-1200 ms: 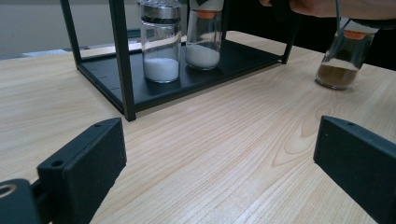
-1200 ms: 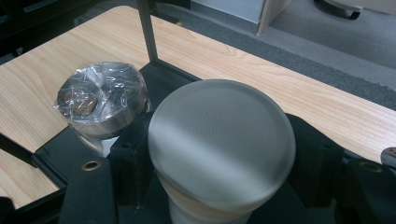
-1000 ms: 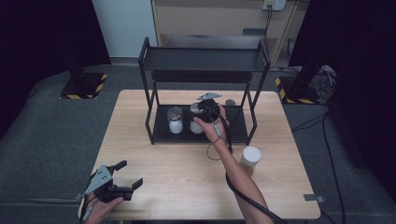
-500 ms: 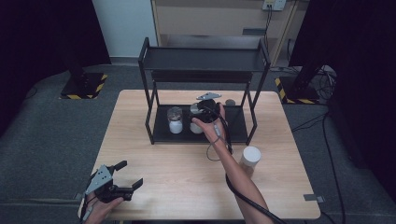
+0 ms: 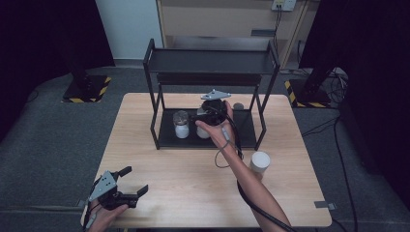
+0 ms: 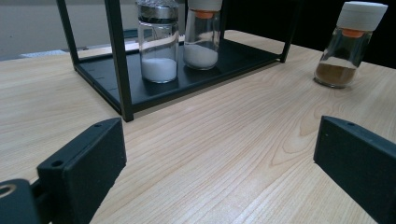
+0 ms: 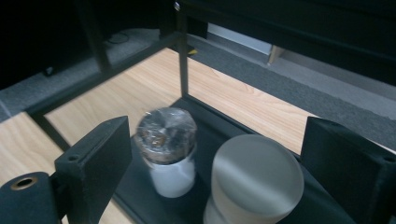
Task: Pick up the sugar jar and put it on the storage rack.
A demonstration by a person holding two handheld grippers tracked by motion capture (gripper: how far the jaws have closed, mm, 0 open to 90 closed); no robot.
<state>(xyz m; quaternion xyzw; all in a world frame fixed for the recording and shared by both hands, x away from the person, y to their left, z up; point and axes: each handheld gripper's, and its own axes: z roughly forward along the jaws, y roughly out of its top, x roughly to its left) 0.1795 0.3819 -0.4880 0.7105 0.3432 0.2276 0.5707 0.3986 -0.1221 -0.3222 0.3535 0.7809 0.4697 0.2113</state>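
A black two-tier rack (image 5: 212, 60) stands at the back of the wooden table. On its lower shelf a silver-lidded jar of white powder (image 5: 181, 124) stands beside a white-lidded jar (image 5: 203, 131). My right gripper (image 5: 204, 117) hovers just above the white-lidded jar (image 7: 257, 179). Its jaws have just been opening and stand wide on either side of the lid without touching it. The silver-lidded jar (image 7: 167, 149) sits near the left jaw. My left gripper (image 5: 135, 180) rests open at the table's near left corner, nothing between its jaws.
A third jar with a white lid (image 5: 260, 162) and brown powder (image 6: 348, 46) stands on the bare table right of the rack's front post (image 5: 261, 125). The rack's top shelf hangs low over the right hand. Grey carpet surrounds the table (image 5: 159, 159).
The right gripper's jaws have opened off the white-lidded jar, and the hand has risen a little above it. The jar stays on the lower shelf. The left gripper has kept still.
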